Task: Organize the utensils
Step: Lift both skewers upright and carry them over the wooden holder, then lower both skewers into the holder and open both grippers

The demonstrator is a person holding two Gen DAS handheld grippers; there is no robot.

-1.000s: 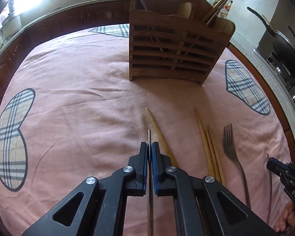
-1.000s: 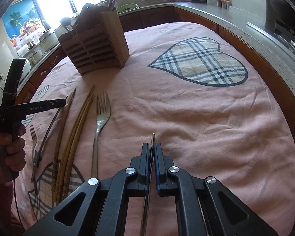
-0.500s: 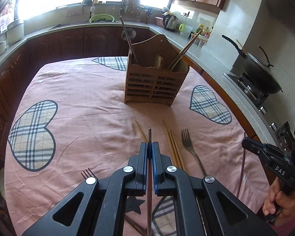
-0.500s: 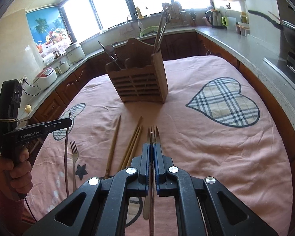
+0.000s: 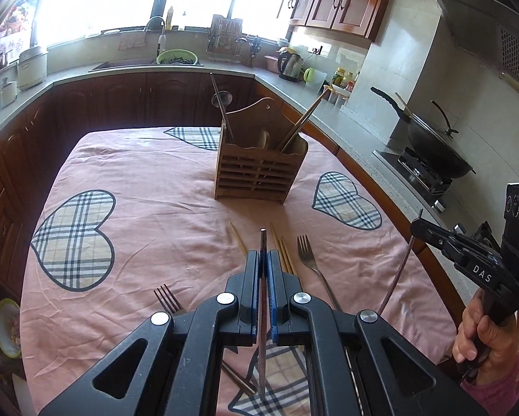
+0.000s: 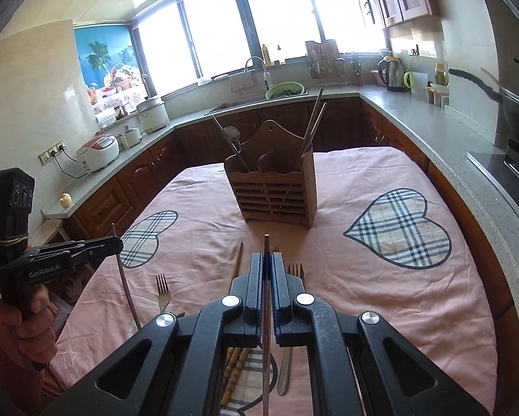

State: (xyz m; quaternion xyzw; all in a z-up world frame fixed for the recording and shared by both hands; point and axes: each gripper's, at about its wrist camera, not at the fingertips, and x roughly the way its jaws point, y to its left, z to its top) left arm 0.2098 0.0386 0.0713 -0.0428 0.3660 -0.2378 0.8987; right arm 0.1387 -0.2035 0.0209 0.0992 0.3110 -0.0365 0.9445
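A: Looking from the left wrist, the left gripper [image 5: 263, 260] is clamped tight on a thin metal chopstick [image 5: 263, 242] whose tip pokes out ahead of the pads, its long axis running straight along the fingers.

B: Same on the other side. The right gripper [image 6: 266, 263] is closed on a second metal chopstick [image 6: 266, 246], also lying along the fingers and aimed forward.

A: Where is the target?

B: The wooden utensil holder [image 6: 276, 190] stands upright on the pink tablecloth [image 6: 380, 294], dead ahead of both grippers and well apart from them. Its open top already holds a ladle [image 6: 232, 135] and a few sticks.

A: So each chopstick points toward the holder but slants downward, not upright.

B: Right, I'd judge each must be tipped to drop in from above. Neither hand looks clearly nearer.

A: What is left on the cloth?

B: Bamboo chopsticks [image 5: 283, 253] and two forks [image 5: 309, 258] lie between grippers and holder, lengthwise toward it.
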